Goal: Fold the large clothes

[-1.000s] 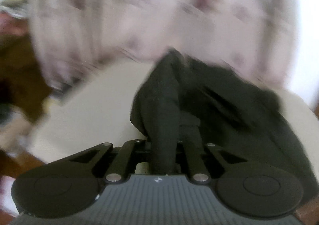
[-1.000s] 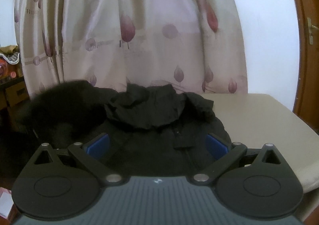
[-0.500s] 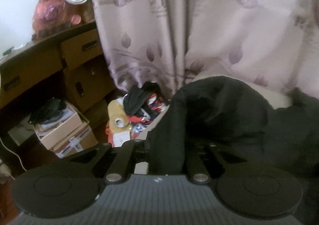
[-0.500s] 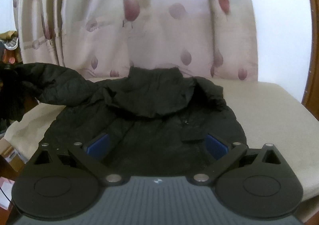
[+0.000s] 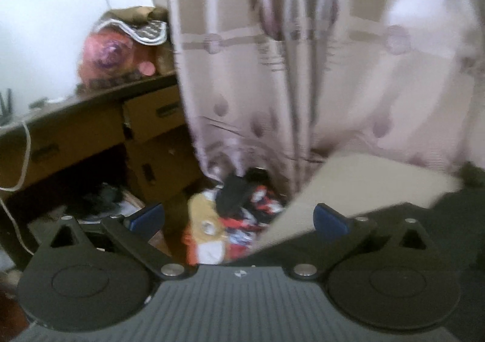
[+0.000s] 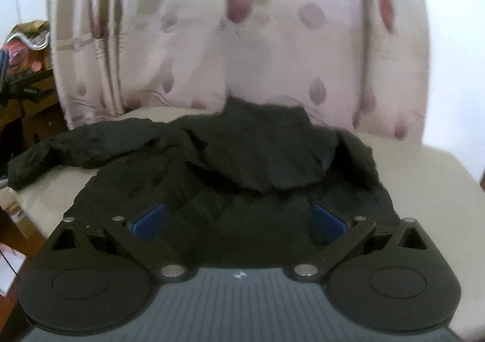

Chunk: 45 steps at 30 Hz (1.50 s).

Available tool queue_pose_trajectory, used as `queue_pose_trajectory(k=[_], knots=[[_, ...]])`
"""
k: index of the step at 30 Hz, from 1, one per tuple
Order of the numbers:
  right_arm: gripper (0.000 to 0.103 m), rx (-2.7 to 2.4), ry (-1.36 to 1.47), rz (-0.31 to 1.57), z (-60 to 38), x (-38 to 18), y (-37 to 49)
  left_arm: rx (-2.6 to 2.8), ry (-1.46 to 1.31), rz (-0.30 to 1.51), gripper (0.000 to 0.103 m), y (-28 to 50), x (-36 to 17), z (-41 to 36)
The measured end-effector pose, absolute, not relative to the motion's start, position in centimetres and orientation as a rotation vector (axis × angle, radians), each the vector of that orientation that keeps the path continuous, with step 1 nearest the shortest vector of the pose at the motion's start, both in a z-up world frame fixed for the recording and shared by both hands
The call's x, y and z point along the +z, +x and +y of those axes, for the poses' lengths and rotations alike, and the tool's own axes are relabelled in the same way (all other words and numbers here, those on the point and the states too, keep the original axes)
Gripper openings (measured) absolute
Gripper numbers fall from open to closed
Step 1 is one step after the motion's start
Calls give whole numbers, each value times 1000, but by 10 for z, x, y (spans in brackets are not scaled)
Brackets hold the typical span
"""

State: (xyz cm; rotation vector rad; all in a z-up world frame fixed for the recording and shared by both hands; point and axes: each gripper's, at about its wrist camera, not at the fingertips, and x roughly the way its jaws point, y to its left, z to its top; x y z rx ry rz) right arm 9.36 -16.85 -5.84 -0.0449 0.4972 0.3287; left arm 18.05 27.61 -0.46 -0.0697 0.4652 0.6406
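Observation:
A black hooded jacket (image 6: 242, 166) lies spread on the cream table (image 6: 424, 184), hood toward the curtain. Its left sleeve (image 6: 75, 148) stretches out to the table's left edge. My right gripper (image 6: 239, 220) hovers open over the jacket's lower body, with nothing pinched between its blue pads (image 6: 150, 220). My left gripper (image 5: 238, 217) points past the table's left corner (image 5: 348, 184) toward the floor. Its jaws are opening wide and nothing is between them. In the left wrist view only a dark edge of the jacket (image 5: 454, 211) shows at the right.
A patterned curtain (image 6: 242, 39) hangs close behind the table. Left of the table stands a brown desk with drawers (image 5: 145, 117), clutter on top. A heap of coloured clothes (image 5: 236, 220) lies on the floor between desk and table.
The left gripper let go of the black sleeve, spread its jaws and swung left off the table. The sleeve now lies stretched out leftward. The right gripper shifted over the jacket.

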Motion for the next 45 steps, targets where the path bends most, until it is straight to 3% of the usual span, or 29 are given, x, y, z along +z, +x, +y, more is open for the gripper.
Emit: queue_pose_trajectory(k=[7,14,16,17,18,24,30,37,43,45], knots=[[103,418,-208,457,-131,-67,155,401,-140,467,103,125,-30,204],[103,424,-422,452,-86,-95,208,226,-158,583,103,97,-69,140],[85,455,-424,489,-83,-103,225,205,-182,611,103,95,-76,132],[44,459,-410,512,-84,-103,233,193,-182,624,103,95,-78,129],[16,416,-409,527,-89,-99,244,185,-173,638,103,96,-80,125],[17,128,-287,377,-221,-34,266,178,-112,657,103,94,-85,119],[17,-194,-208,393,-387,-5,258,189,-116,701,103,105,-89,120],[17,-423,-80,545,-516,-59,262,192,-48,721,103,104,-98,107],[17,-497,171,604,-568,-115,237,132,-27,676,103,94,-96,99],[26,-426,260,567,-562,-121,209,113,-63,682,103,91,-97,101]])
